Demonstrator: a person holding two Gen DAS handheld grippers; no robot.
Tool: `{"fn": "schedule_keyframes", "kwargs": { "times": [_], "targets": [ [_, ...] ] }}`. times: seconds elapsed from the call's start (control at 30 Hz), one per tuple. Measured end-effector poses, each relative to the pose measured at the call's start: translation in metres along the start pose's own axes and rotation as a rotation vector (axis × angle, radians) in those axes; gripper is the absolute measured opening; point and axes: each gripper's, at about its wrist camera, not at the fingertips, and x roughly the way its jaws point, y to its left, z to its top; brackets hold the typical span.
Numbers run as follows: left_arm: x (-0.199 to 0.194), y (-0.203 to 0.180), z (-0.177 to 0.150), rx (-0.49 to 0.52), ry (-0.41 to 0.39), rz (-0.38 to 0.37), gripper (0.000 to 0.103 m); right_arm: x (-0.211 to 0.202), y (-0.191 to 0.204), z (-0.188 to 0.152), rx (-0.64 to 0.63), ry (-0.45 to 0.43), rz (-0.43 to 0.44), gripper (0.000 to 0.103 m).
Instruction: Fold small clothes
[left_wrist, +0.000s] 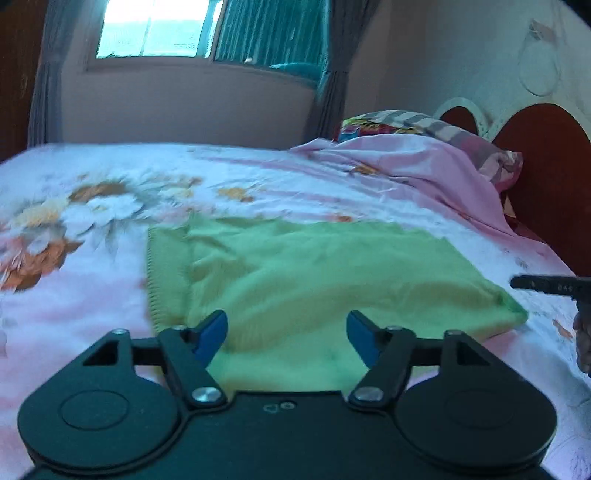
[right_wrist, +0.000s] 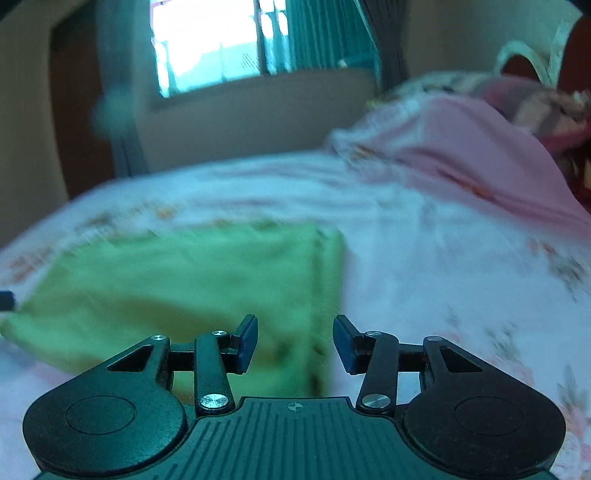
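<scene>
A green cloth (left_wrist: 314, 273) lies partly folded and rumpled on the floral bedsheet (left_wrist: 92, 229). My left gripper (left_wrist: 287, 334) is open and empty, just above the cloth's near edge. In the right wrist view the same green cloth (right_wrist: 177, 280) lies to the left and ahead. My right gripper (right_wrist: 295, 341) is open and empty over the cloth's right edge. The right gripper's tip also shows at the right edge of the left wrist view (left_wrist: 546, 286). The right wrist view is blurred.
A pink blanket (left_wrist: 424, 173) and a patterned pillow (left_wrist: 417, 127) are heaped at the bed's far right by a red headboard (left_wrist: 546, 177). A window with teal curtains (left_wrist: 266, 33) and a wall stand beyond the bed.
</scene>
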Motion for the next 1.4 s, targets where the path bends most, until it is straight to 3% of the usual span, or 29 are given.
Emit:
{"fn": "schedule_keyframes", "kwargs": {
  "times": [0.13, 0.2, 0.23, 0.3, 0.43, 0.6, 0.67, 0.73, 0.8, 0.93, 1.07, 1.1, 1.17, 1.2, 1.27, 1.33, 1.4],
  "targets": [
    [0.022, -0.04, -0.005, -0.001, 0.031, -0.008, 0.072, 0.01, 0.043, -0.005, -0.024, 0.001, 0.129, 0.046],
    [0.035, -0.057, -0.012, -0.018, 0.055, 0.018, 0.08, 0.02, 0.069, -0.014, -0.075, 0.024, 0.138, 0.046],
    [0.044, -0.06, -0.017, -0.03, 0.08, 0.03, 0.083, 0.027, 0.078, -0.019, -0.091, 0.053, 0.116, 0.046],
    [0.063, -0.07, -0.03, 0.018, 0.146, 0.107, 0.085, 0.049, 0.085, -0.033, -0.125, 0.169, -0.006, 0.046],
    [0.057, -0.082, -0.027, 0.019, 0.137, 0.153, 0.084, 0.048, 0.097, -0.031, -0.122, 0.159, -0.073, 0.046],
    [0.051, -0.091, -0.022, 0.026, 0.105, 0.171, 0.087, 0.027, 0.112, -0.022, -0.076, 0.067, 0.019, 0.046],
    [0.057, -0.095, -0.022, 0.031, 0.117, 0.178, 0.087, 0.035, 0.122, -0.02, -0.092, 0.09, 0.016, 0.046],
    [0.064, -0.098, -0.027, 0.033, 0.143, 0.19, 0.089, 0.055, 0.124, -0.03, -0.117, 0.161, -0.016, 0.055],
    [0.068, -0.1, -0.031, 0.046, 0.14, 0.202, 0.091, 0.062, 0.121, -0.036, -0.108, 0.142, -0.025, 0.061],
    [0.064, -0.102, -0.029, 0.046, 0.137, 0.209, 0.091, 0.058, 0.123, -0.034, -0.115, 0.136, -0.039, 0.062],
    [0.055, -0.107, -0.026, 0.028, 0.088, 0.178, 0.091, 0.042, 0.12, -0.027, -0.067, 0.062, 0.0, 0.062],
    [0.06, -0.108, -0.029, 0.032, 0.105, 0.18, 0.091, 0.044, 0.122, -0.029, -0.076, 0.068, -0.004, 0.062],
    [0.069, -0.107, -0.035, 0.034, 0.139, 0.18, 0.092, 0.06, 0.119, -0.036, -0.081, 0.161, -0.014, 0.063],
    [0.069, -0.106, -0.034, 0.03, 0.138, 0.179, 0.093, 0.06, 0.118, -0.038, -0.081, 0.154, -0.007, 0.064],
    [0.063, -0.104, -0.029, 0.022, 0.113, 0.18, 0.092, 0.057, 0.118, -0.034, -0.086, 0.159, -0.004, 0.064],
    [0.054, -0.098, -0.018, 0.021, 0.024, 0.198, 0.092, 0.048, 0.114, -0.024, -0.083, 0.09, 0.019, 0.064],
    [0.063, -0.088, 0.0, 0.017, 0.01, 0.216, 0.092, 0.052, 0.109, -0.008, -0.084, 0.036, 0.007, 0.064]
  ]
}}
